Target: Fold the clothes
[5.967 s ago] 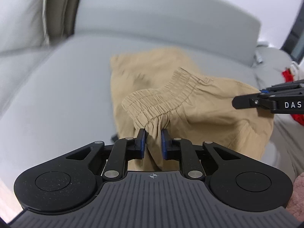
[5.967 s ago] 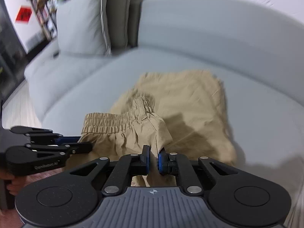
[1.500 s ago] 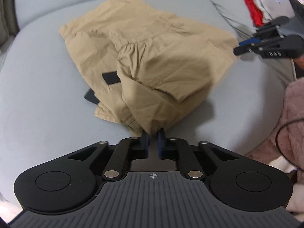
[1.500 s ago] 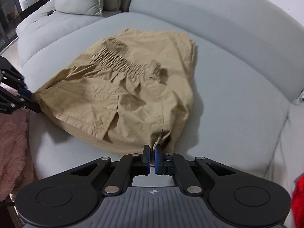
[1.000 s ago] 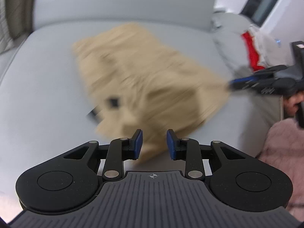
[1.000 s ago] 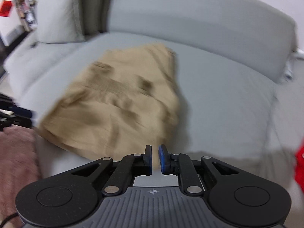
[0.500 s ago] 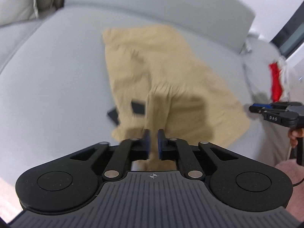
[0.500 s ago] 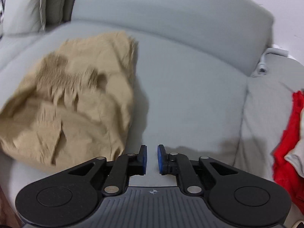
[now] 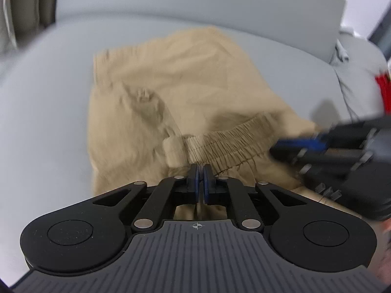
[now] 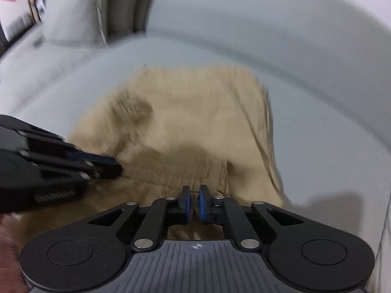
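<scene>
Tan shorts (image 9: 185, 78) lie crumpled on the grey sofa seat (image 9: 44, 112), their elastic waistband (image 9: 227, 136) along the near edge. My left gripper (image 9: 200, 172) is shut on the waistband's left end, with cloth pinched between the blue pads. In the right wrist view the shorts (image 10: 200, 107) spread ahead, and my right gripper (image 10: 193, 195) has its jaws closing on the waistband's right end (image 10: 180, 163), fabric caught between them. Each gripper shows blurred in the other's view: the right gripper (image 9: 276, 149) and the left gripper (image 10: 107, 168).
The sofa backrest (image 10: 268, 24) curves behind the shorts. Grey cushions (image 10: 73, 7) stand at the far left. A red garment (image 9: 382, 85) and a white cable (image 9: 339, 53) lie on the seat section to the right.
Both grippers let go of the shorts' hem and swung down to the waistband at the near edge. The left jaws went from open to shut on it; the right came in from bare sofa.
</scene>
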`<state>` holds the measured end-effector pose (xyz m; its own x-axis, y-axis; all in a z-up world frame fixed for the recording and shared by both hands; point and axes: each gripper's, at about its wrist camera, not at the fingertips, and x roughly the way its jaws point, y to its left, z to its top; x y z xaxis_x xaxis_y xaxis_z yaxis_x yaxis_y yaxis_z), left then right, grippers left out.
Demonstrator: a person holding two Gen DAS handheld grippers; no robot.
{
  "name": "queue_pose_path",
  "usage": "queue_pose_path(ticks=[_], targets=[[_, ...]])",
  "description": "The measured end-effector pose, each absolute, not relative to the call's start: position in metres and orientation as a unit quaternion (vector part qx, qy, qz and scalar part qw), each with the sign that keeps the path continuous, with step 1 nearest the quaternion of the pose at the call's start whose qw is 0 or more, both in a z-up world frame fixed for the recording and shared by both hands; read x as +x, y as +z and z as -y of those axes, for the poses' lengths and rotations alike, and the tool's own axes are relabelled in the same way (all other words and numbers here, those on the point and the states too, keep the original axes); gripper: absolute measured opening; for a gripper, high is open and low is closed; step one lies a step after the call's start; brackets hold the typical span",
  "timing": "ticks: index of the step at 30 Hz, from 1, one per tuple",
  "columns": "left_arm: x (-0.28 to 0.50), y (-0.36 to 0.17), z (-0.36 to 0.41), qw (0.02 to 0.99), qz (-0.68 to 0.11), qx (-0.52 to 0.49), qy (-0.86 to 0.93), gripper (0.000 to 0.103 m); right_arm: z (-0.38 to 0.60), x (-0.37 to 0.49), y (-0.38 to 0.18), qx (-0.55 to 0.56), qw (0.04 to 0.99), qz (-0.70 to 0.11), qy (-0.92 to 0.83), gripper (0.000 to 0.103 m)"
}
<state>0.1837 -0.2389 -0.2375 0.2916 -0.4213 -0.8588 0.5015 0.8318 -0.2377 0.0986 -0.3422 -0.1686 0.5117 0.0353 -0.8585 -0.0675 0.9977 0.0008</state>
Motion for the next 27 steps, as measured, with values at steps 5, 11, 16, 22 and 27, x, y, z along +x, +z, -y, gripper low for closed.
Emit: queue_pose_path(ticks=[5, 11, 16, 22, 27], targets=[[0.196, -0.220, 0.226, 0.780, -0.541, -0.001, -0.315, 0.015, 0.335, 0.113, -0.136, -0.022, 0.863, -0.502, 0.050, 0.012], [0.212, -0.190, 0.224, 0.784, -0.498, -0.062, -0.364, 0.024, 0.366, 0.156, -0.107, 0.015, 0.903, -0.430, 0.017, 0.044], [0.210, -0.247, 0.264, 0.745, -0.545, -0.030, -0.383, 0.014, 0.390, 0.214, -0.140, 0.031, 0.900, -0.435, -0.031, 0.050], [0.232, -0.277, 0.255, 0.714, -0.591, -0.106, -0.361, 0.006, 0.405, 0.254, -0.176, 0.030, 0.891, -0.450, -0.048, 0.050], [0.224, -0.277, 0.259, 0.724, -0.583, -0.081, -0.361, 0.006, 0.413, 0.270, -0.201, 0.022, 0.883, -0.465, -0.057, 0.056]])
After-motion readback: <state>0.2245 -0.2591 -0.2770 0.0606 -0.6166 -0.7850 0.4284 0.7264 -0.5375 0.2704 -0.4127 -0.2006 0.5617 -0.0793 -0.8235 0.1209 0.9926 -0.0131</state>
